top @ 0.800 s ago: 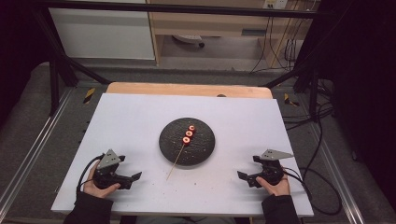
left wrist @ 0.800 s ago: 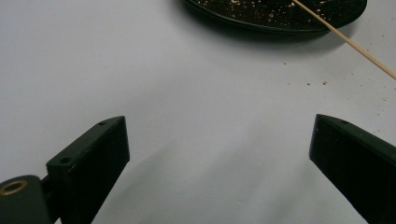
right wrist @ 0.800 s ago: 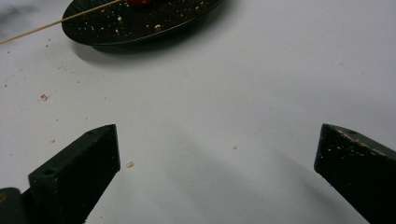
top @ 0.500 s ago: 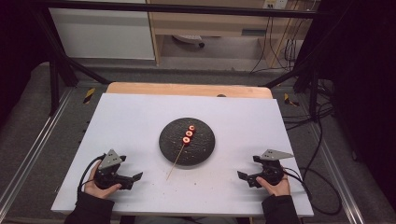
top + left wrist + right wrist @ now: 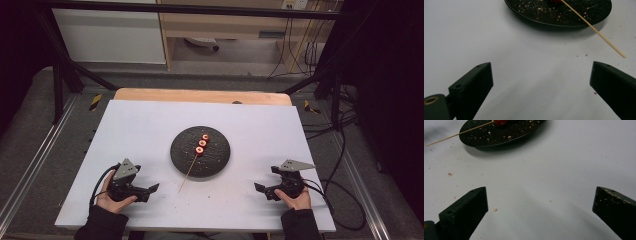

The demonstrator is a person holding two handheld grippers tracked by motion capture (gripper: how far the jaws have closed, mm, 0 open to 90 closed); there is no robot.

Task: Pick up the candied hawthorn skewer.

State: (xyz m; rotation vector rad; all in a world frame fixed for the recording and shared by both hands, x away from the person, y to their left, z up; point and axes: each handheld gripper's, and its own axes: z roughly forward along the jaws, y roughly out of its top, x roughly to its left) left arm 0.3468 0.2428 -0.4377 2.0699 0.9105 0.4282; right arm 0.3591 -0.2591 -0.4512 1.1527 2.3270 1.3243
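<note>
Nothing has shifted: your left gripper [image 5: 150, 190] and right gripper [image 5: 261, 189] rest released, the skewer [image 5: 196, 156] on the plate [image 5: 216, 159] untouched.

Plate [image 5: 200, 151] sits mid-worktop [image 5: 150, 125], slightly toward the near half. Skewer [image 5: 192, 162] lies on the plate w/ three pieces [image 5: 202, 143] threaded in a row; its bare end sticks out over the near-left rim onto the worktop. Left claw [image 5: 151, 191] rests near-left of the plate, right claw [image 5: 259, 189] near-right, both on the worktop, well apart from the plate. Crumbs [image 5: 449, 174] scattered btw plate & claws.
</note>
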